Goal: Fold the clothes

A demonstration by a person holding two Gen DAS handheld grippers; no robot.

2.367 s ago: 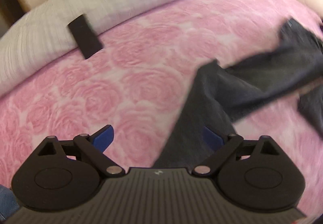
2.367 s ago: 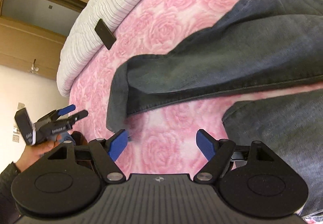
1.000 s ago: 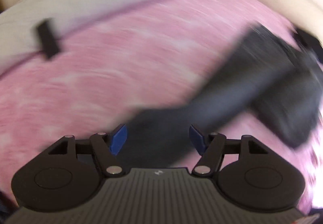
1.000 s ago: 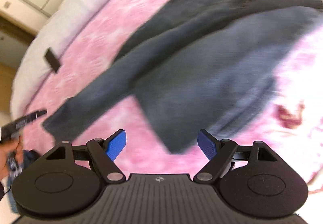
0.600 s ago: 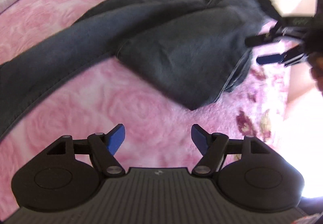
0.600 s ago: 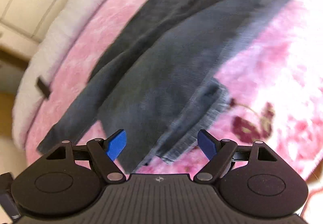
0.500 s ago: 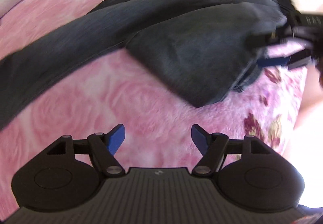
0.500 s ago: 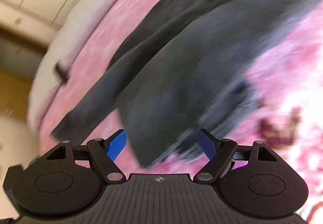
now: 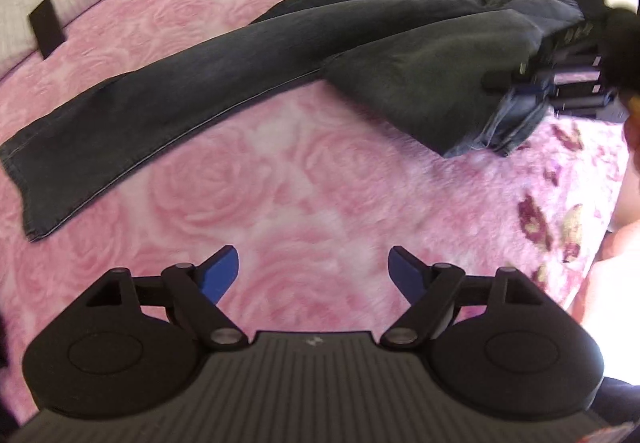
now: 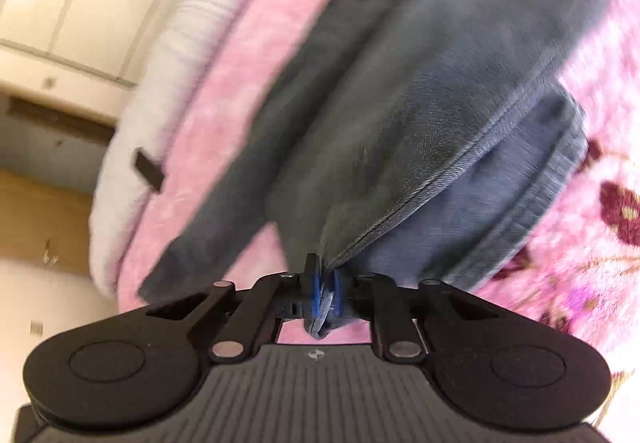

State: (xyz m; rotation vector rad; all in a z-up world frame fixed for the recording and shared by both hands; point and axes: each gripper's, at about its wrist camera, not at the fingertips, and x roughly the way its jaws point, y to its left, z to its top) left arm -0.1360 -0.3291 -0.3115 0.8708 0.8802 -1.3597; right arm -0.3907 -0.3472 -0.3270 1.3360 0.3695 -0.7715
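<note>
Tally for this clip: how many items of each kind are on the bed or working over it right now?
Jeans: 1
Black rectangular object at the blanket's far edge: 1
Pink blanket: 1
Grippers: 2, left gripper and right gripper
Total: 5

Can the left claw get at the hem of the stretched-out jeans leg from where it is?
Probably yes. The left claw is opening with nothing between its fingers, and only bare pink blanket separates it from the hem, which lies flat and uncovered.
</note>
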